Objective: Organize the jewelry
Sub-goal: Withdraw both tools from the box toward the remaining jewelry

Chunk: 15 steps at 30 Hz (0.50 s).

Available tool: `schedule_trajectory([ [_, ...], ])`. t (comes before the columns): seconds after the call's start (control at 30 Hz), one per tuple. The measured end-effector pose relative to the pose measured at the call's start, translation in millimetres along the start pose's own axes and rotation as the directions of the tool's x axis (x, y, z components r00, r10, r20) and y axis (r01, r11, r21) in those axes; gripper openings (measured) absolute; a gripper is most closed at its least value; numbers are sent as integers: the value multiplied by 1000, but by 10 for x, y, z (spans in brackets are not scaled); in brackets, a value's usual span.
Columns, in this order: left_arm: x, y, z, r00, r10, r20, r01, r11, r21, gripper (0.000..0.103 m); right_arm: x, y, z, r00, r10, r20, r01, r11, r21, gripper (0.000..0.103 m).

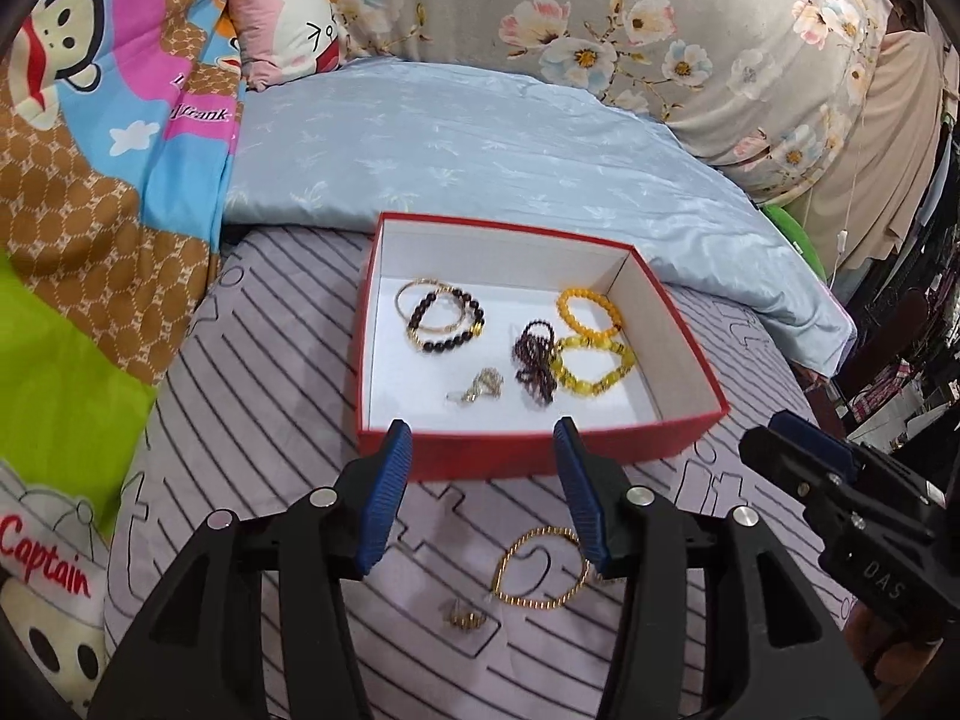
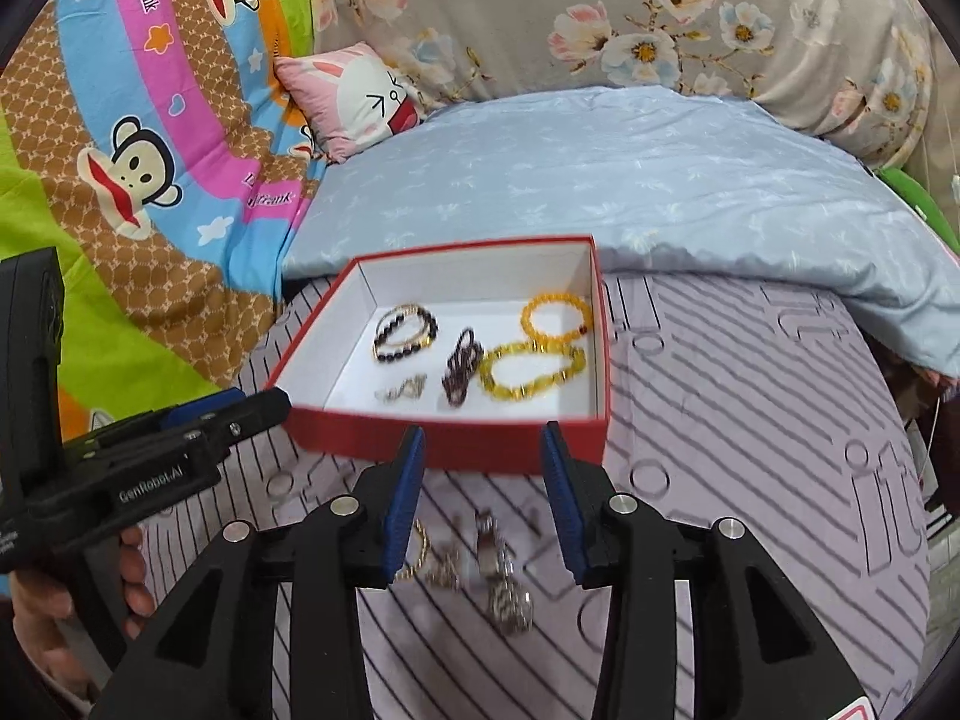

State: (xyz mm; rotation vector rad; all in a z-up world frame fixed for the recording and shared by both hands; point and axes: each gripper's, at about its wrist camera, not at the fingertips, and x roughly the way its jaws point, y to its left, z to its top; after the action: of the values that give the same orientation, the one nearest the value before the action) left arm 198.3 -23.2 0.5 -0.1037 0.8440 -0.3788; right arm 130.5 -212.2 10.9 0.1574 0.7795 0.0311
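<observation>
A red box (image 1: 516, 450) (image 2: 456, 444) with a white inside lies on the striped bedsheet. It holds a dark beaded bracelet (image 1: 447, 324) (image 2: 405, 333), two yellow beaded bracelets (image 1: 591, 360) (image 2: 531, 372), a dark garnet strand (image 1: 534, 360) (image 2: 461, 366) and a small silver piece (image 1: 480, 387) (image 2: 402, 389). My left gripper (image 1: 483, 498) is open above a gold chain bracelet (image 1: 540, 570) and a small gold piece (image 1: 462, 618) on the sheet. My right gripper (image 2: 483, 501) is open above a silver watch (image 2: 504, 582) and gold pieces (image 2: 441, 567).
A folded light blue quilt (image 1: 480, 144) (image 2: 660, 180) lies behind the box. A cartoon monkey blanket (image 1: 90, 120) and a pink pillow (image 1: 282, 18) are at the left, a floral quilt (image 1: 660, 30) at the back. The bed's edge falls away at the right.
</observation>
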Motion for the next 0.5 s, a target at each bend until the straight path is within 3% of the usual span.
schedule_trajectory([
  [0.5,-59,104,-670,995,29,-100,-31,999,-25,49,113,-68,-699,991,4,-136,2,999,40,39],
])
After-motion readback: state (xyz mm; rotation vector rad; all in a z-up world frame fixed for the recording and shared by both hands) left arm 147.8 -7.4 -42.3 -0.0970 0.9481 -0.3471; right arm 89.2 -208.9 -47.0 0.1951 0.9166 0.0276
